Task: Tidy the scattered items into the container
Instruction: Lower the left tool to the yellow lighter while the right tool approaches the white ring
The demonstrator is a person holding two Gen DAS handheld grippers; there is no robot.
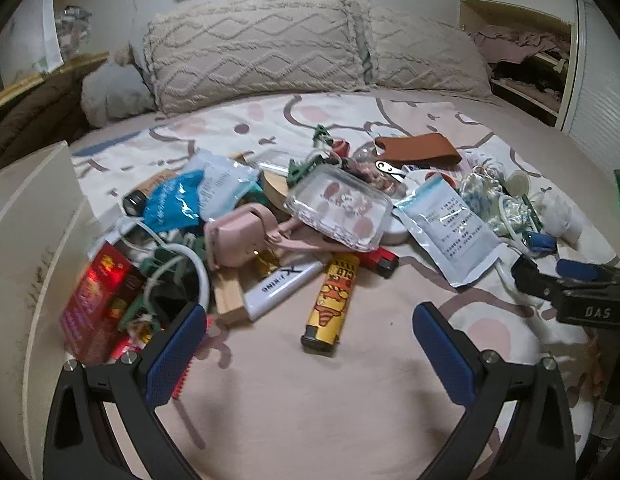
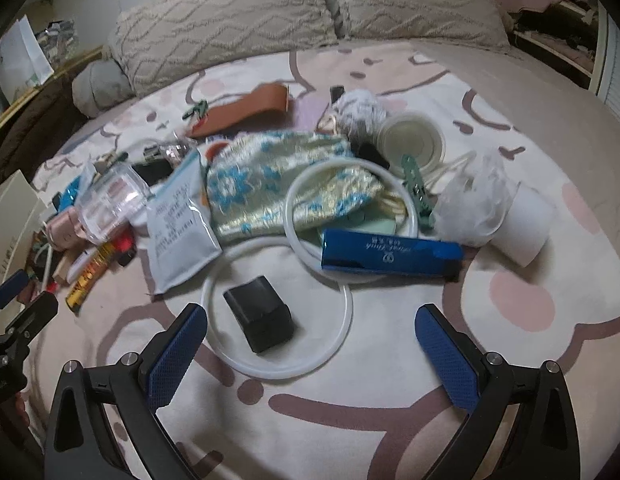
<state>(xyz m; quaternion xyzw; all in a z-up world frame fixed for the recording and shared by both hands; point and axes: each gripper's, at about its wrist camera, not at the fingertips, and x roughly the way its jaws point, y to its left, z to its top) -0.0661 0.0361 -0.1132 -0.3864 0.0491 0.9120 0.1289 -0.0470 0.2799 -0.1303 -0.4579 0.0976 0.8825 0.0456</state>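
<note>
Small items lie scattered on a bed. My left gripper (image 1: 310,334) is open just short of a yellow lighter (image 1: 330,304), with a white lighter (image 1: 284,286) and a pink case (image 1: 234,238) beyond. A clear plastic box (image 1: 340,208) tops the pile. My right gripper (image 2: 310,330) is open around a black cube-shaped charger (image 2: 262,318) that lies inside a white ring (image 2: 276,306). Behind it are a blue box (image 2: 390,256), a blue-and-gold fabric pouch (image 2: 278,176) and a white sachet (image 2: 178,232). The white container (image 1: 34,232) stands at the left edge.
Two cream pillows (image 1: 254,48) line the head of the bed. A brown leather strap (image 2: 246,108), a round lid (image 2: 412,140) and a white paper roll (image 2: 526,224) lie at the back and right. A shelf with clothes (image 1: 522,60) is at far right. Bare sheet (image 1: 310,420) lies near me.
</note>
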